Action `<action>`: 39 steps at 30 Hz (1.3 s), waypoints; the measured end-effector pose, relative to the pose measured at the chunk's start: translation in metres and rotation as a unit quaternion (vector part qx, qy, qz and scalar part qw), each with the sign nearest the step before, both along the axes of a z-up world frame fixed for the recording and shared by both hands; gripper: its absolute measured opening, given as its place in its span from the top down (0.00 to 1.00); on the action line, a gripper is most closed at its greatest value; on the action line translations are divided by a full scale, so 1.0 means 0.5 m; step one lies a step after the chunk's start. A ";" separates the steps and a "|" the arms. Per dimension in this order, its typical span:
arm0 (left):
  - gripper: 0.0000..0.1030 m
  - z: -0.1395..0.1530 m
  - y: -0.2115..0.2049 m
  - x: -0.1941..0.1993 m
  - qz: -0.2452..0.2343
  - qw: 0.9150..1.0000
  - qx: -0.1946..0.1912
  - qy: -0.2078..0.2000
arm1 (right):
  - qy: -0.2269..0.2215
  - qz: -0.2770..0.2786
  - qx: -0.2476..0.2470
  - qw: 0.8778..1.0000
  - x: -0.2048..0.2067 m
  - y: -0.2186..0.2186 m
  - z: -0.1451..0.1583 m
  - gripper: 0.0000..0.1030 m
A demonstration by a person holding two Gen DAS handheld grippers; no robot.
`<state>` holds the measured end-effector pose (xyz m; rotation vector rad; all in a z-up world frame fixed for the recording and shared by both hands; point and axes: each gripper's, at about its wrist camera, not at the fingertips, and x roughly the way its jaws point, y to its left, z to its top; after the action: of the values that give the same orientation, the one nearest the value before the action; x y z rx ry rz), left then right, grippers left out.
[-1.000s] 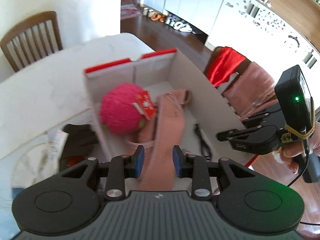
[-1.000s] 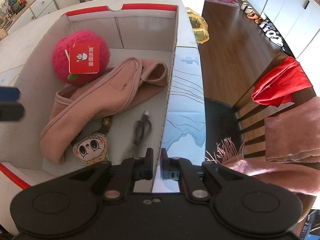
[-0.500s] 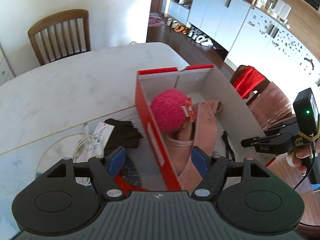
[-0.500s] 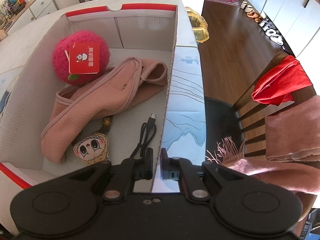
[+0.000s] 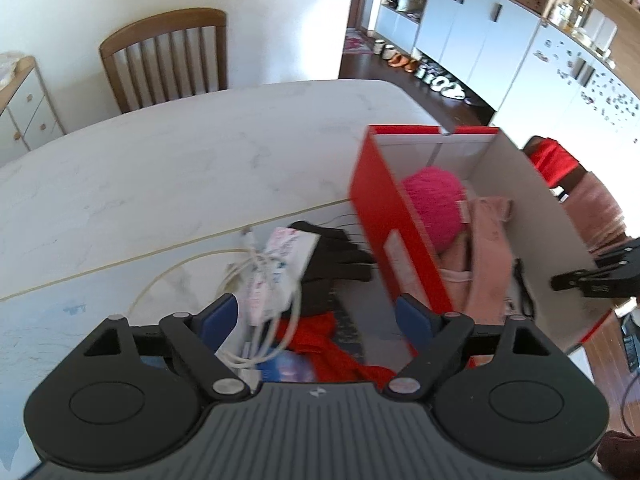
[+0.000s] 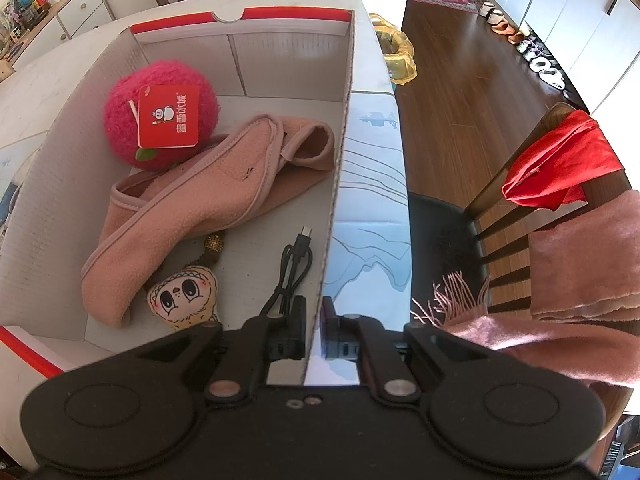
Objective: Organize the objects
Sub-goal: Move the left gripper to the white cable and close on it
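Left gripper [image 5: 316, 318]: jaws wide apart and opening further, blue pads [image 5: 218, 316] clear of everything, nothing pinched between them. Pointed down over a pile of loose things on the near table, just left of the box. In that pile: white cable [image 5: 264, 280] looped and bundled, printed white packet [image 5: 280, 256] beneath it, black glove [image 5: 336, 256] with fingers reaching toward the box, red cloth [image 5: 324, 344] nearest the camera. Red box [image 5: 396, 240] at right on the white table [image 5: 160, 176], open top, red outer wall facing the pile. Inside: pink fuzzy ball [image 5: 434, 204] at the far end, pink fleece garment [image 5: 486, 256] draped along the middle. Right gripper [image 5: 576, 282] seen at the far right, at the box's right wall. Wooden chair [image 5: 168, 56] beyond the table.

Right wrist view: right gripper [image 6: 314, 334] closed tight on the box's thin right wall [image 6: 340, 168], one finger inside, the other outside. Box interior laid out plainly: pink fuzzy ball [image 6: 160, 120] with a red tag [image 6: 170, 116] at far left, pink fleece garment [image 6: 200, 204] lying diagonally from far right to near left, small plush face charm [image 6: 182, 296] near its lower end with a gold bead [image 6: 214, 242] above it, black cable [image 6: 292, 268] coiled beside the right wall. Outside, right of the box: a second chair [image 6: 516, 208] hung with a red cloth [image 6: 560, 160] and a pink scarf [image 6: 580, 256], wooden floor [image 6: 460, 80] beyond.
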<state>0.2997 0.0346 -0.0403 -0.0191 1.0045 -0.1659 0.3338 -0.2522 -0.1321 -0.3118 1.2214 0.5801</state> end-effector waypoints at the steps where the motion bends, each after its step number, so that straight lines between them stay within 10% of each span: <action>1: 0.16 -0.008 0.010 0.005 0.006 1.000 -0.002 0.002 | 0.000 0.000 0.000 1.000 0.000 0.000 0.000 0.94; 9: 0.16 -0.071 0.069 0.045 0.060 0.998 -0.015 0.022 | 0.001 0.000 -0.003 1.000 -0.001 -0.003 0.002 0.94; 17: 0.19 -0.098 0.039 0.046 0.006 1.000 0.005 0.023 | 0.003 0.000 -0.005 1.000 -0.001 -0.006 0.002 0.95; 39: 0.77 -0.155 0.031 0.047 -0.020 0.998 -0.008 0.053 | 0.004 0.005 -0.013 1.000 -0.002 0.000 -0.003 0.95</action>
<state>0.3230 0.0499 -0.1179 -0.0230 1.1103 -0.2126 0.3328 -0.2523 -0.1338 -0.3368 1.2369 0.5749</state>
